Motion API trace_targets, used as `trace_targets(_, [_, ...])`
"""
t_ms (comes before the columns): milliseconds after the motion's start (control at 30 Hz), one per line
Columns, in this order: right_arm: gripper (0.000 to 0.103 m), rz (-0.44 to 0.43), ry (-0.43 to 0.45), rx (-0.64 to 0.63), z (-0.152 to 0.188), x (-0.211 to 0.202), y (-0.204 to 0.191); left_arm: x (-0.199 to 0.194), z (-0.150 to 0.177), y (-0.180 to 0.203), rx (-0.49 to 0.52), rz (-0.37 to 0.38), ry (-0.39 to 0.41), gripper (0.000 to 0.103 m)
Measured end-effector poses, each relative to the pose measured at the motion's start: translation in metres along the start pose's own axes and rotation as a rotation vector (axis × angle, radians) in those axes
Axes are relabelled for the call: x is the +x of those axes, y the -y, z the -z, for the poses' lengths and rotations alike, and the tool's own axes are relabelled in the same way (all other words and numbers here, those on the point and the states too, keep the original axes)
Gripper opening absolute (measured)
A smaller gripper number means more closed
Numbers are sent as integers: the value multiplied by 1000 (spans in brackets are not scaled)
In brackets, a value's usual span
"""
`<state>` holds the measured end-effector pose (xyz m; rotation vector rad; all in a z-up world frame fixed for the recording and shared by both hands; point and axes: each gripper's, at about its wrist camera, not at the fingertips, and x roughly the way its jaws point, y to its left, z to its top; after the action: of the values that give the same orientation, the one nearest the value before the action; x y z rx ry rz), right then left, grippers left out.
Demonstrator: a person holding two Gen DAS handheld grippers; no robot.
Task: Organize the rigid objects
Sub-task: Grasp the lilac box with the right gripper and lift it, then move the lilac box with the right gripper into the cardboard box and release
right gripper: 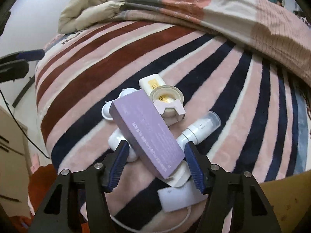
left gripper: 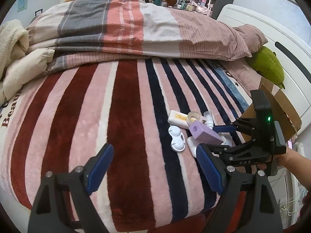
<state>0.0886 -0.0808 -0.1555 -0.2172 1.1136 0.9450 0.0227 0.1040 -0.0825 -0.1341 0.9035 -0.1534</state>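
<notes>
Right gripper (right gripper: pixel 155 161), jaws apart, straddling the purple box (right gripper: pixel 145 134) atop clutter on the bed (right gripper: pixel 81 71); left gripper (left gripper: pixel 155 169), jaws apart, holds nothing.

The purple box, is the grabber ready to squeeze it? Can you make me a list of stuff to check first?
1. Right hand-held gripper open: ok.
2. Purple box sits between its fingers: ok, near end is inside the gap.
3. Fingers touching the box: cannot tell, a little gap seems left.
4. Box lying flat: not ok, it leans on the white case and other pieces.
5. White bottle clear of the right finger: not ok, very close.
6. Left hand-held gripper out of the way: ok, open and apart from the pile.
</notes>
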Motion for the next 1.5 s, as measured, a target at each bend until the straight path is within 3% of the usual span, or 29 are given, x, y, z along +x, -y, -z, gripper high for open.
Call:
trace_targets(67, [65, -42, 0, 34, -1, -1, 6, 1, 0, 1, 1, 0, -1, 85])
trace_targets(133, [70, -16, -23, 46, -2, 2, 7, 2, 0, 4, 3, 3, -3, 85])
trace_targets(200, [70, 6, -28, 37, -1, 4, 8, 2, 1, 6, 10, 6, -5, 85])
trace_targets(267, [69, -30, -27, 54, 0, 3, 10, 3, 2, 8, 18, 6, -7, 85])
trace_targets(300, [60, -63, -19, 55, 1, 0, 9, 3, 2, 8, 18, 6, -9, 85])
trace_targets(333, [41, -77, -3, 37, 2, -5, 5, 3, 2, 8, 17, 6, -11, 85])
trace_targets(400, [35, -72, 7, 10, 1, -9, 0, 3, 3, 8, 11, 10, -13, 85])
trace_targets(633, [33, -43, 63, -92, 1, -29, -32, 3, 0, 13, -2, 52, -11, 85])
trace_targets(800, [33, -65, 131, -138, -6, -66, -50, -3, -16, 29, -18, 180, 16, 85])
trace_targets(967, [33, -80, 218, -158, -13, -119, -54, -13, -47, 63, 3, 265, 60, 84])
trace_targets(1033, [33, -82, 249, -143, -11, -139, -47, -16, -59, 80, 21, 308, 74, 74])
trace_targets(1100, [33, -74, 275, -133, -10, -158, -39, -17, -71, 97, 34, 357, 71, 55])
trace_targets(1167, [33, -44, 299, -128, -5, -175, -30, -16, -80, 118, 71, 346, 72, 48])
trace_targets(1500, [31, 83, 349, -5, 48, -238, 43, 19, -114, 230, 182, 442, 11, 45])
